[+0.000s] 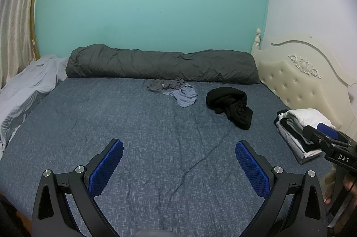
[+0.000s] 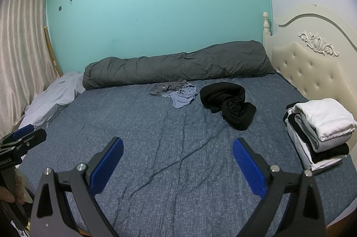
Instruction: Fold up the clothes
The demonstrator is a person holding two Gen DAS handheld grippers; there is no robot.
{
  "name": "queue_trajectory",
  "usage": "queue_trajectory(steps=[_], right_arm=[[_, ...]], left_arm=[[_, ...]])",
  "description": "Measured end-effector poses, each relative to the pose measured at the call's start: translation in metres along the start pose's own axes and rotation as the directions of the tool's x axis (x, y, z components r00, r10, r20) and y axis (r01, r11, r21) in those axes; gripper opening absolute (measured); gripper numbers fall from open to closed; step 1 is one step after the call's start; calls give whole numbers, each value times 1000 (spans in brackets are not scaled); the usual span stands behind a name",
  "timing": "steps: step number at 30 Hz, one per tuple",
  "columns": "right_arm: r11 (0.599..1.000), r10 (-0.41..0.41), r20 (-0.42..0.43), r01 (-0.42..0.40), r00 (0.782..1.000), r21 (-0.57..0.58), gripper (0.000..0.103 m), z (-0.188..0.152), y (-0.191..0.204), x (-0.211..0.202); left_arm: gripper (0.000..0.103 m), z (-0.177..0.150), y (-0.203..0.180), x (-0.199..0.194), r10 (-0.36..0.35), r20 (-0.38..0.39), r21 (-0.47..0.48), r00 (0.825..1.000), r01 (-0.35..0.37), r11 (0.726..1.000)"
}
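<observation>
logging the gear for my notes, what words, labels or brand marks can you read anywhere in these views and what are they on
"DAS": white letters on the black body of the right claw, seen at the right edge of the left wrist view.
"nRobot.AI": white letters on the black body of the left claw, at the left edge of the right wrist view; the start is cut off by the picture edge.
Nothing readable on the folded stack, the loose clothes or the wall.
</observation>
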State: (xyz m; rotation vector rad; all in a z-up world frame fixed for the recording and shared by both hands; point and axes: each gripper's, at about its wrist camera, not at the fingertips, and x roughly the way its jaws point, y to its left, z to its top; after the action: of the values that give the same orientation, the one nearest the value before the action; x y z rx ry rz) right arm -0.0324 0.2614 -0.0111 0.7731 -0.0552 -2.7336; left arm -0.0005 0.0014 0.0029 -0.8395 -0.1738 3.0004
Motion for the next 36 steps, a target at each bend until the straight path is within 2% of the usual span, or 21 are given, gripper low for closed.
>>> queue_trajectory(steps=[21,36], right_arm=[[1000,-1,-8,1,1000,2,99,5,-2,4],[1000,-7,-35,7,999,11,99,0,-10,21]], left_arm=[[103,4,-1,5,-2,-3,2,1000,2,1000],[103,4,0,19,-3,-20,3,1000,3,1000]])
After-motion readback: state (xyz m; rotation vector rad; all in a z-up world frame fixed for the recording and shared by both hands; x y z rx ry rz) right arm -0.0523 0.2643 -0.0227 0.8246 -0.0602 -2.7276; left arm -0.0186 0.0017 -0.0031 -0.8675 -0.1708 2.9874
